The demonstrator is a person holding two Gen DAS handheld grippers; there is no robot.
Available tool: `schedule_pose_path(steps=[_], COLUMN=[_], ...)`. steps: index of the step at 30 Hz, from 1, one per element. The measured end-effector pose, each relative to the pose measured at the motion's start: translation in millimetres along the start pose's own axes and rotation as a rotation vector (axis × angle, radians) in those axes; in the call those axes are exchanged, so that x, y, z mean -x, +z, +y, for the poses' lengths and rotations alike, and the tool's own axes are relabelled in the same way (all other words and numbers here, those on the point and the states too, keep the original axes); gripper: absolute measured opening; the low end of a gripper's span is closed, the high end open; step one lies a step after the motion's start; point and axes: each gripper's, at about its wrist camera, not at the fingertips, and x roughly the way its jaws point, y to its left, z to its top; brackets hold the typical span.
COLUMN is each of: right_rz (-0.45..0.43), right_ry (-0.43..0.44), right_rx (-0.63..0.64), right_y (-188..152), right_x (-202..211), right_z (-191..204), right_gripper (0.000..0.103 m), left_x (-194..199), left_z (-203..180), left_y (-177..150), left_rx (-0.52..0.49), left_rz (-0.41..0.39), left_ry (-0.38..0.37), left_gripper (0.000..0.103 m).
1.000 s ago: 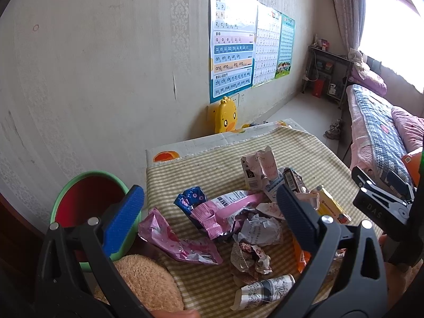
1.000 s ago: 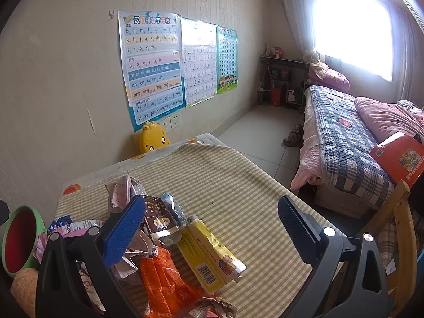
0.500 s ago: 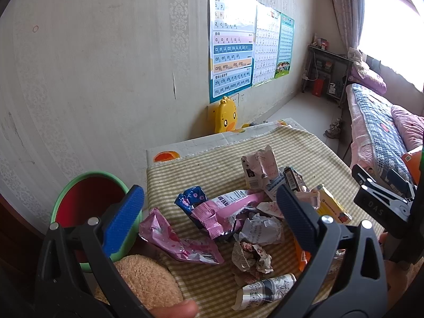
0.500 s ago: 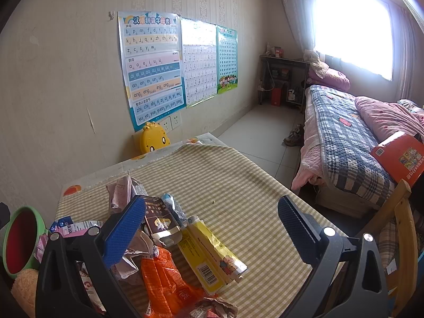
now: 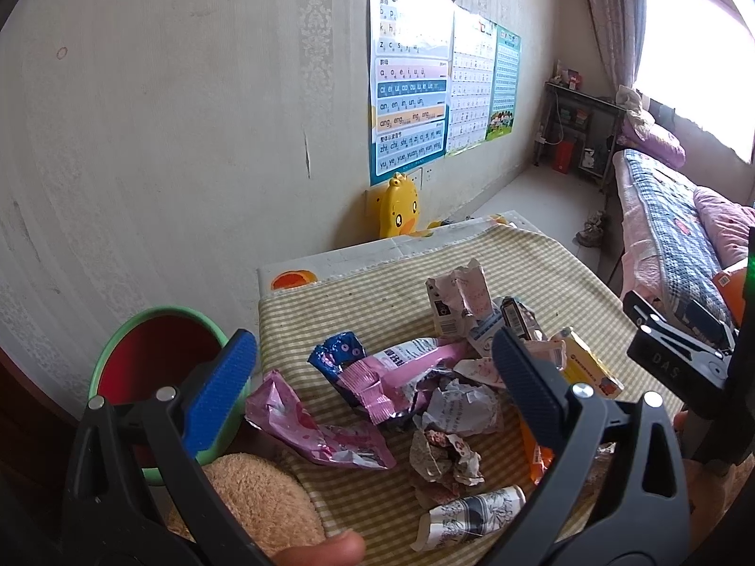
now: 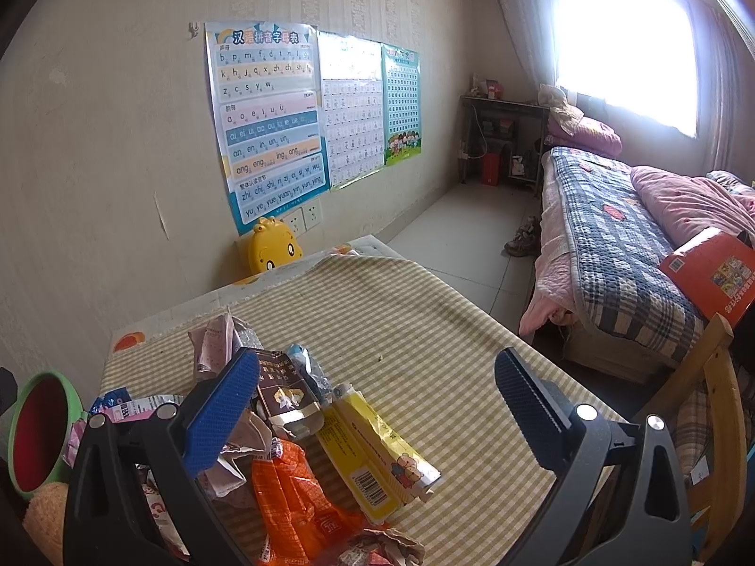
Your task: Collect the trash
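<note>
None of the wrappers (image 5: 406, 377) beside the bin (image 5: 155, 368) is collected yet: my left claw (image 5: 373, 368) and right claw (image 6: 373, 387) both gape empty above them.

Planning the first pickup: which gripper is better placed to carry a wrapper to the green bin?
Left. The left gripper hangs open over the pink wrapper, right beside the green bin; the right gripper hangs open farther away, over the yellow box.
</note>
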Motion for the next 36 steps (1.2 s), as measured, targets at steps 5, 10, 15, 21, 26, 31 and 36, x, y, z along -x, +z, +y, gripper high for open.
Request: schedule_pose_path(steps=[5,10,15,21,26,31,36], right_rz=[0.003,0.004,0.006,0.004,0.006,0.045,0.068], right_ry=[-0.001,0.000,0.002,-0.001,-0.005,0.024,0.026], right_rx=[0.001,0.000,-0.001,0.000,-0.008,-0.027,-0.033], right_y=[0,-1,-2,-3,-1,0,0], right_x=[-1,-2,-2,-2,-1,-5,-10], right_z=[0,-1,0,-2,-7,-14,-15], right_gripper=[0.095,0.095,0.095,0.095,0.095,0.095,0.095], left_x=[-1,0,1,2,-3,-16,-40], left_z=[2,2,3,4,1,-8,-17], left_y=[0,0,0,1,-1,-15,-38], left_rx=[0.007,0.010,0.012,0.015,-0.024,-0.092,-0.104], left_rz=[0.001,-0.011,-0.024,-0.045,0.006,0.067,0.199], left_ry=[0.006,0.019,0.030,0.034,-0.016,-0.052,-0.153], left_gripper=[0.098,0.098,0.098,0.098,0.098,0.098,0.096])
